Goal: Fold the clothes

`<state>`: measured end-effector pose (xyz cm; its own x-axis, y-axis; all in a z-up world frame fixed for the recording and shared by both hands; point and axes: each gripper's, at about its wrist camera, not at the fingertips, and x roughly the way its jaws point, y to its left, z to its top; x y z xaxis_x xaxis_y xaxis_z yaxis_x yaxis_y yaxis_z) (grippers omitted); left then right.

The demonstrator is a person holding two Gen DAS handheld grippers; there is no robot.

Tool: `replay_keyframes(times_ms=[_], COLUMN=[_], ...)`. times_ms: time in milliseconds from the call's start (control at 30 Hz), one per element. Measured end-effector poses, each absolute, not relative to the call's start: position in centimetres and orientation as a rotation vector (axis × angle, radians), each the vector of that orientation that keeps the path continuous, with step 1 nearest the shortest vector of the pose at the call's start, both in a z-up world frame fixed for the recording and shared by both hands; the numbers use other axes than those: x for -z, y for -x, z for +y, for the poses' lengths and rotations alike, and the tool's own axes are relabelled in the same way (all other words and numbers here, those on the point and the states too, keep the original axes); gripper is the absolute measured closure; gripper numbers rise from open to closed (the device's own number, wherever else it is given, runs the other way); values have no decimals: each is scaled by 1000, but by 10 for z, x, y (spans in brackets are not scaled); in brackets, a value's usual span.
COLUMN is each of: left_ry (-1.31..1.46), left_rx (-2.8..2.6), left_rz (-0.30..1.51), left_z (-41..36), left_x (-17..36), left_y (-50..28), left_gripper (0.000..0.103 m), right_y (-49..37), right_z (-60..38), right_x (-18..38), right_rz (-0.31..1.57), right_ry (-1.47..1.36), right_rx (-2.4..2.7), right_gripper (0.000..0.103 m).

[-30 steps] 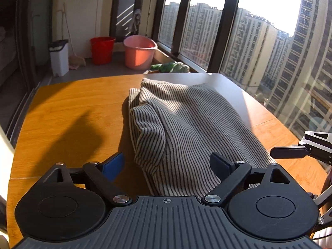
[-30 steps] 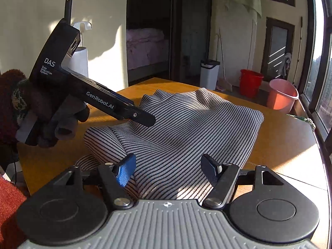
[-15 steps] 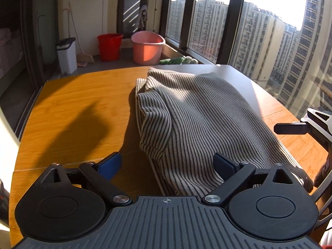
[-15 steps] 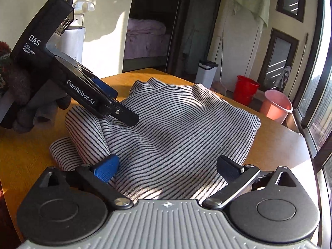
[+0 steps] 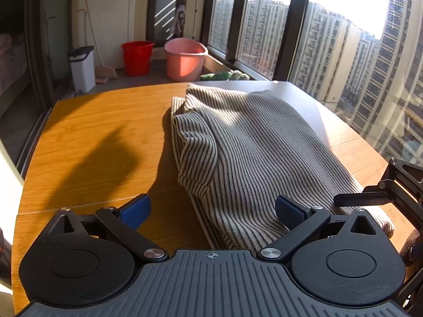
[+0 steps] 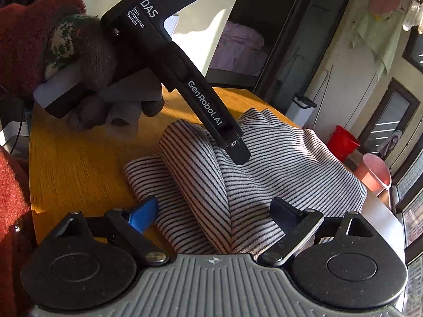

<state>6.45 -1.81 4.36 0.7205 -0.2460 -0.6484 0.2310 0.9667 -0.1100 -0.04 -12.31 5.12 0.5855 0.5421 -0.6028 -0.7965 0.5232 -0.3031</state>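
- Striped sweater (image 5: 253, 158), folded into a long bundle, lying on a wooden table (image 5: 87, 142), nearer the window side than the middle.
- Left gripper (image 5: 211, 211) spread wide, just opened further; near hem of the sweater under the right finger (image 5: 289, 212), bare wood under the left, neither pad pressing cloth.
- Right gripper (image 6: 214, 216) open, jaws just narrowed a little; a raised fold of sweater (image 6: 201, 179) between the fingers, not clamped.
- Seen from the right wrist: left gripper's black body (image 6: 185, 79) held in a gloved hand (image 6: 87, 60), tip hovering over the sweater's upper fold; contact impossible to tell.
- Wide bare tabletop left of the sweater in the left wrist view, part sunlit, part in shadow.
- Far table edge clear of the sweater's far end by a strip of wood.
- Beyond the table: red bucket (image 5: 137, 57), pink basin (image 5: 185, 58), white bin (image 5: 82, 68), all on the floor, well apart from the cloth.
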Motion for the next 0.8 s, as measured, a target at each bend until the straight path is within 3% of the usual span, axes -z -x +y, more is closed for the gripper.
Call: replay_keyframes(times_ms=[33, 100, 167, 300, 400, 500, 567, 633, 733, 767, 800], left_ry=[18, 6, -26, -118, -166, -143, -121, -91, -59, -71, -87], left_rx=[264, 269, 284, 367, 442, 441, 396, 351, 337, 345, 357], left_rz=[715, 703, 671, 612, 641, 684, 690, 684, 691, 692, 692], left_z=[-17, -12, -7, 5, 7, 8, 12, 18, 22, 19, 17], left_x=[-45, -49, -55, -67, -68, -66, -65, -66, -66, -67, -68], left_y=[-62, -57, -47, -17, 3, 12, 11, 8, 3, 3, 4], left_gripper=[0, 0, 0, 0, 0, 0, 0, 0, 0, 0, 0], right_y=[-6, -24, -37, -56, -43, -23, -9, 0, 3, -1, -10], right_z=[-125, -134, -143, -164, -158, -147, -141, -135, -130, -130, -134], right_x=[-54, -59, -63, -64, -61, -60, -61, -58, -52, -54, -56], right_rz=[523, 628, 675, 746, 690, 616, 580, 545, 520, 545, 586], right_ry=[544, 401, 308, 108, 205, 358, 439, 523, 573, 538, 464], right_rx=[-845, -846, -838, -859, -862, -871, -897, -916, -889, -873, -859], right_gripper=[23, 31, 46, 47, 47, 35, 18, 11, 12, 20, 22])
